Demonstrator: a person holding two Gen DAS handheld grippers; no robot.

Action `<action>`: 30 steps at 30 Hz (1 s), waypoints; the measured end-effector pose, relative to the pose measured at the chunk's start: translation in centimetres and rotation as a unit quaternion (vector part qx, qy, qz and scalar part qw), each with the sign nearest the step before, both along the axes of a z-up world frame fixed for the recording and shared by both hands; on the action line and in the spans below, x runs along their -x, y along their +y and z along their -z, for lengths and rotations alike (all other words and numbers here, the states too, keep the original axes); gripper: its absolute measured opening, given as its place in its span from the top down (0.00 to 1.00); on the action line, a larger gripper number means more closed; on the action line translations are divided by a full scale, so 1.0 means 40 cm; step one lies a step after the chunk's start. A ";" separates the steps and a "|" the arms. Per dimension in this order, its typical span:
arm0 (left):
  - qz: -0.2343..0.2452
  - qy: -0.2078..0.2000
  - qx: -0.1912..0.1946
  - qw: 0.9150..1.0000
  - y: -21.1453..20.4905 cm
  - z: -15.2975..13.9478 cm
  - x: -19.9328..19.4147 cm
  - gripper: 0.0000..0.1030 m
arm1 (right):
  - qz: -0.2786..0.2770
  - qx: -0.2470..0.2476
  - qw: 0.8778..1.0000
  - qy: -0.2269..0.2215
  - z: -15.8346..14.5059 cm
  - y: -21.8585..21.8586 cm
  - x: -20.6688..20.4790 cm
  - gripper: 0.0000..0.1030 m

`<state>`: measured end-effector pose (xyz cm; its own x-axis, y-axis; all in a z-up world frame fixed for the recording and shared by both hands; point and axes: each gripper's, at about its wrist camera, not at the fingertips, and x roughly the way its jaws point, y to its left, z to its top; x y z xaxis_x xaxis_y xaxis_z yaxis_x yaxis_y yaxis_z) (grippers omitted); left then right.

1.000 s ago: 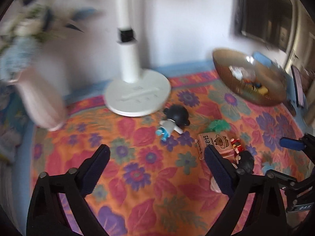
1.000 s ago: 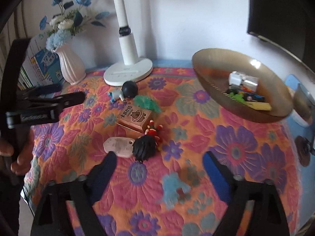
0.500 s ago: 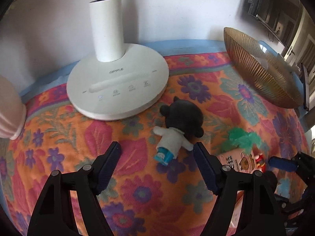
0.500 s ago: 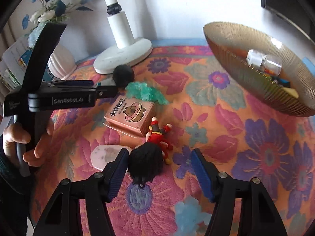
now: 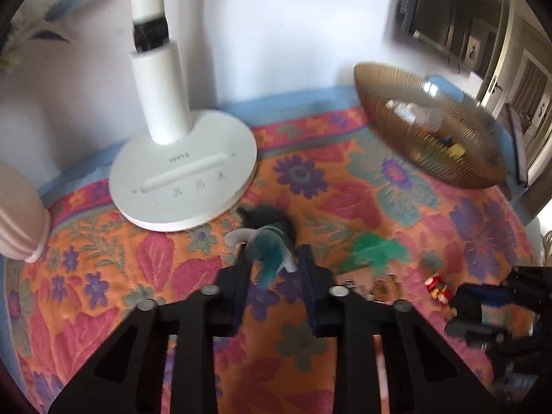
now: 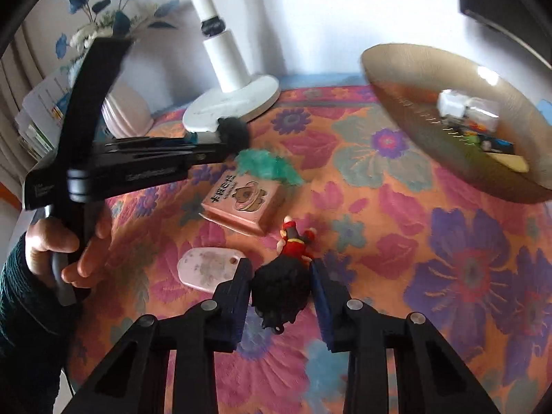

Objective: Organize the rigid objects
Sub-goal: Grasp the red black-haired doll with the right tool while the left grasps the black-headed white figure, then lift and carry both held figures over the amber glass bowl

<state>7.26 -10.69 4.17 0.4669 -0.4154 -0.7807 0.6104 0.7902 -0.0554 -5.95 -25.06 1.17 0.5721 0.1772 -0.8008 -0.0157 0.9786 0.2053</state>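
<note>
Two grippers: we work both over a flowered cloth.
Left gripper: our jaws have closed in around the white doll, its blue legs between the fingers; the blur keeps us from confirming a firm pinch.
White doll: it lies just in front of the lamp base, black head toward the lamp, body pointing back at us.
Right gripper: our fingers sit either side of the red doll, close against its black hair; we cannot tell if they are pressing it.
Red doll: it lies on the cloth, red body pointing away from us, head nearest the camera.
Pink box: it rests just beyond the red doll, bear print facing up.
Pink tag: flat on the cloth, just left of our right gripper's left finger.
Green tuft: it touches the far edge of the box.
Bowl: a gold ribbed dish at far right, well apart from both dolls, small items lying inside.
Vase: it stands pale pink at far left, blue flowers above.
Left hand: seen from the right wrist, it grips the left gripper's handle.
</note>
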 end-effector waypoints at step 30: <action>-0.040 0.079 0.069 0.994 -0.041 0.074 -0.069 0.65 | 0.035 0.041 0.999 0.002 0.043 -0.122 0.090 0.58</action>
<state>10.02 -12.32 1.19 0.3781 -0.4909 -0.7849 0.5209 0.8137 -0.2580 -9.53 -29.93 -0.57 0.5783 0.0705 -0.8127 0.0539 0.9908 0.1244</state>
